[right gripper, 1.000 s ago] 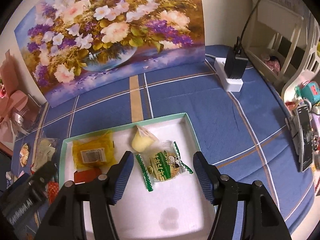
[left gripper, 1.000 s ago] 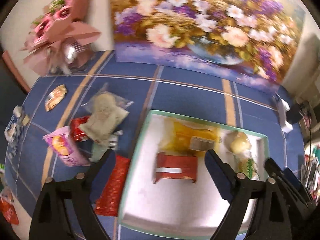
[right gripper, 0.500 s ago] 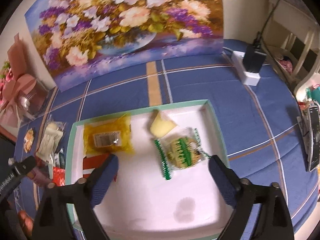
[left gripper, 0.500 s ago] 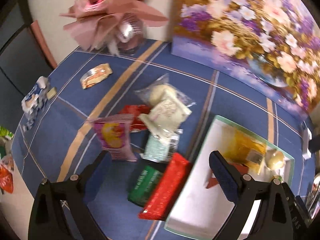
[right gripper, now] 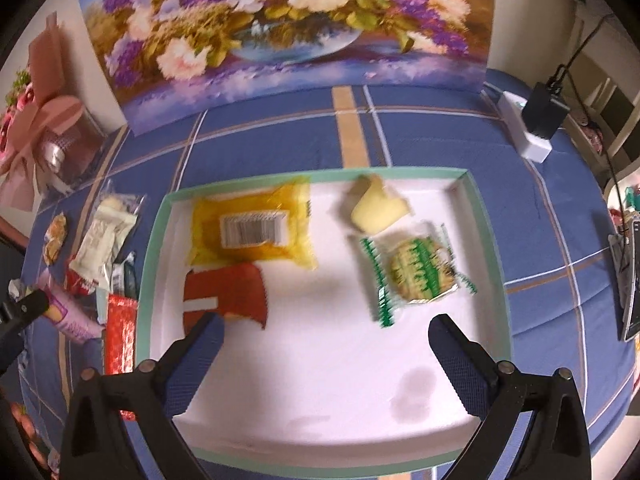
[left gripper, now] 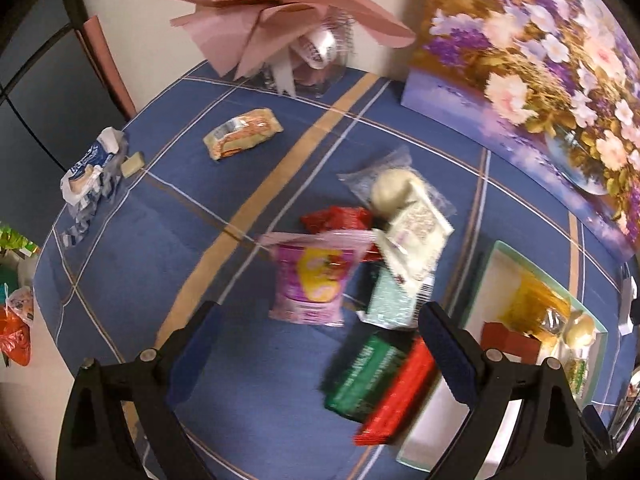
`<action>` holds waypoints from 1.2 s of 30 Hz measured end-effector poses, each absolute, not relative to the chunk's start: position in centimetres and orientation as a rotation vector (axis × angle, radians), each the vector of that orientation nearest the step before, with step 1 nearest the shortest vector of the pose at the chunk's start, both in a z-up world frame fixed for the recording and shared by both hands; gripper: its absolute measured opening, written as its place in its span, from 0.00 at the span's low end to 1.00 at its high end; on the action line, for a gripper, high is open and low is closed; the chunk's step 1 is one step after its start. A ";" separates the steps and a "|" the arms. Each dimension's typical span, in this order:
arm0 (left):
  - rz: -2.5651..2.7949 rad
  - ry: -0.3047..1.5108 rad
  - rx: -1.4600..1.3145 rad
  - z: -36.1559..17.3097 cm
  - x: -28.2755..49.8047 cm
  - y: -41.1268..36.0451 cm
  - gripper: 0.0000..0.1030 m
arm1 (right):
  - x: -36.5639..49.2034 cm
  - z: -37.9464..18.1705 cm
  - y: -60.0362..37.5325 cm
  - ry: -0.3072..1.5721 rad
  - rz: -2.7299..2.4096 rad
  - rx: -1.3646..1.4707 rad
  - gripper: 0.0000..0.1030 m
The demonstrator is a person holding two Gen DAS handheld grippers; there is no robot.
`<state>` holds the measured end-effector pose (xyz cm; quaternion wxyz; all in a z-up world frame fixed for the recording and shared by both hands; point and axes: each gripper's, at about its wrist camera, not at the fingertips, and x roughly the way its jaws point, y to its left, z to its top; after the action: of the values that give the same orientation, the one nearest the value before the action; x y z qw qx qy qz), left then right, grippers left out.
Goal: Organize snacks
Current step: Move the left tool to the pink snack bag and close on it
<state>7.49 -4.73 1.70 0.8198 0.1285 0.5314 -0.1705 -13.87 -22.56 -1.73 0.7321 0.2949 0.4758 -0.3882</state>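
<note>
A green-rimmed white tray (right gripper: 486, 224) on the blue cloth holds a yellow packet (right gripper: 252, 226), a red packet (right gripper: 226, 294), a pale yellow sweet (right gripper: 378, 210) and a green-striped biscuit pack (right gripper: 418, 270). My right gripper (right gripper: 324, 332) hangs open over the tray's near half, nothing between its fingers. Left of the tray (left gripper: 494, 264) lies a heap of snacks: a pink pouch (left gripper: 312, 284), a white packet (left gripper: 412, 232), green (left gripper: 366, 376) and red (left gripper: 400, 396) bars. My left gripper (left gripper: 316, 324) stands open above the pouch's near end, holding nothing.
Further left on the cloth lie an orange wrapped snack (left gripper: 242, 134) and a blue-white wrapper (left gripper: 90, 172). A pink bouquet (left gripper: 280, 12) and a flower painting (right gripper: 288, 28) stand at the back. A white power strip with a black plug (right gripper: 536, 120) sits at the right.
My left gripper has swung left from over the tray to over the snack heap. My right gripper's jaws have spread wide, leaving the green-striped pack lying in the tray.
</note>
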 end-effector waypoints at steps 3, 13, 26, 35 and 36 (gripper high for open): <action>-0.344 1.143 0.259 1.6 8.5 -3.4 0.95 | -12.8 -1.9 -21.6 1.069 -0.831 0.639 1.00; -0.237 1.154 0.150 2.0 12.2 2.1 0.95 | -7.9 -1.5 -17.0 1.077 -0.715 0.628 1.00; -0.254 1.222 0.118 -0.1 13.4 2.7 0.95 | -2.7 -3.0 -13.0 1.108 -0.604 0.624 1.00; -0.365 1.299 0.152 -2.8 12.8 -0.8 0.95 | -2.8 -4.1 -14.7 1.117 -0.652 0.632 1.00; -0.382 1.307 0.159 -2.9 12.7 -1.1 0.95 | -2.8 -4.2 -14.8 1.121 -0.656 0.630 1.00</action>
<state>12.71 -1.14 -2.88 0.7742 0.0733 0.6034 -0.1763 -2.84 -14.77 -4.22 0.7505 0.2883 0.5132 -0.3003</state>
